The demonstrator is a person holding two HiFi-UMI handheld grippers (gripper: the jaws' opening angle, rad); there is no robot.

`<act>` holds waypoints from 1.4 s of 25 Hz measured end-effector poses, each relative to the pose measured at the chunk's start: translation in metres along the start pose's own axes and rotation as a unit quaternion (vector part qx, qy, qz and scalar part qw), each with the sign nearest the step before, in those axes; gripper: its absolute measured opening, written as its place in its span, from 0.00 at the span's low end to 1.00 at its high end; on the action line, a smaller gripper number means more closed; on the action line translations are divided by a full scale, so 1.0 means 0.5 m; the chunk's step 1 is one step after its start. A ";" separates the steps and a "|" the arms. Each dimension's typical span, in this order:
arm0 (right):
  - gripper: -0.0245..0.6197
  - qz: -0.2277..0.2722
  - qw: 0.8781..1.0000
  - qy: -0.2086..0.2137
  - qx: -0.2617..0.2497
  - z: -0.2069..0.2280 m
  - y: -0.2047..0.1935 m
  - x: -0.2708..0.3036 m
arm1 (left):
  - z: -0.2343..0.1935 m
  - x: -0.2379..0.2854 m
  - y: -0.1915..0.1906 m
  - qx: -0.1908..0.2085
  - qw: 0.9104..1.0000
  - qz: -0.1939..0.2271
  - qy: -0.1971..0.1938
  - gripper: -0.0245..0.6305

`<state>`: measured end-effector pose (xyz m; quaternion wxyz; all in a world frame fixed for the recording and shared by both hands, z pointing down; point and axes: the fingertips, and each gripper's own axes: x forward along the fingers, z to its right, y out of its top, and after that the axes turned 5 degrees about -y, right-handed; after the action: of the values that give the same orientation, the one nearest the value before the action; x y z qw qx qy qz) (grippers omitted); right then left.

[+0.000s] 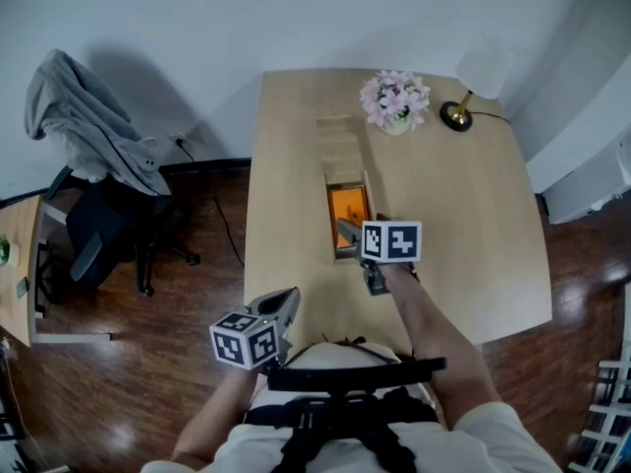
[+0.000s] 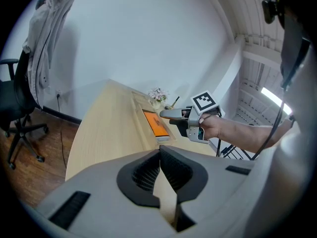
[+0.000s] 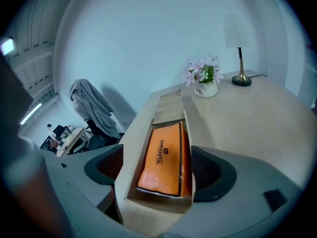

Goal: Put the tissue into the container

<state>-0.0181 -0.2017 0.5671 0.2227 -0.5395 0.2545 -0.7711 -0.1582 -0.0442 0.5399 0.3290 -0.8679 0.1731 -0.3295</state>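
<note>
An orange tissue pack (image 1: 348, 208) (image 3: 166, 157) lies flat inside a long wooden container (image 1: 338, 146) (image 3: 137, 158) sunk into the table top. It fills the container's near end and also shows in the left gripper view (image 2: 157, 124). My right gripper (image 1: 357, 239) (image 3: 158, 170) hovers over the near end of the container, open. One finger (image 3: 106, 165) stands on each side of the pack, and neither touches it. My left gripper (image 1: 288, 302) (image 2: 159, 152) is shut and empty. It hangs by the table's front edge, close to my body.
A pot of pink flowers (image 1: 395, 101) and a brass lamp (image 1: 463, 106) stand at the far end of the wooden table (image 1: 463, 225). An office chair draped with a grey garment (image 1: 89, 136) stands on the floor to the left, next to a side desk (image 1: 15, 264).
</note>
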 end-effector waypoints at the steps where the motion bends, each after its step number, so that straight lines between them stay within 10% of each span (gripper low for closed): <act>1: 0.70 0.004 1.000 0.003 0.000 0.000 0.003 -0.008 | 0.003 -0.001 0.002 0.002 1.000 0.001 0.000 0.03; 16: 0.59 0.019 0.998 0.063 0.001 0.022 -0.091 -0.172 | 0.042 -0.011 0.036 0.010 1.000 0.025 -0.011 0.03; 25: 0.27 0.021 0.995 0.096 0.010 0.039 -0.154 -0.265 | 0.093 -0.002 0.040 0.049 0.999 0.014 -0.019 0.03; 35: 0.15 0.045 0.995 0.086 0.025 0.109 -0.133 -0.330 | 0.182 0.065 0.035 0.063 0.997 -0.005 -0.039 0.03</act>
<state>0.0815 -0.0567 0.5065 0.2475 -0.4532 0.2778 -0.8101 -0.0740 -0.0323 0.4912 0.3879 -0.8585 0.1348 -0.3072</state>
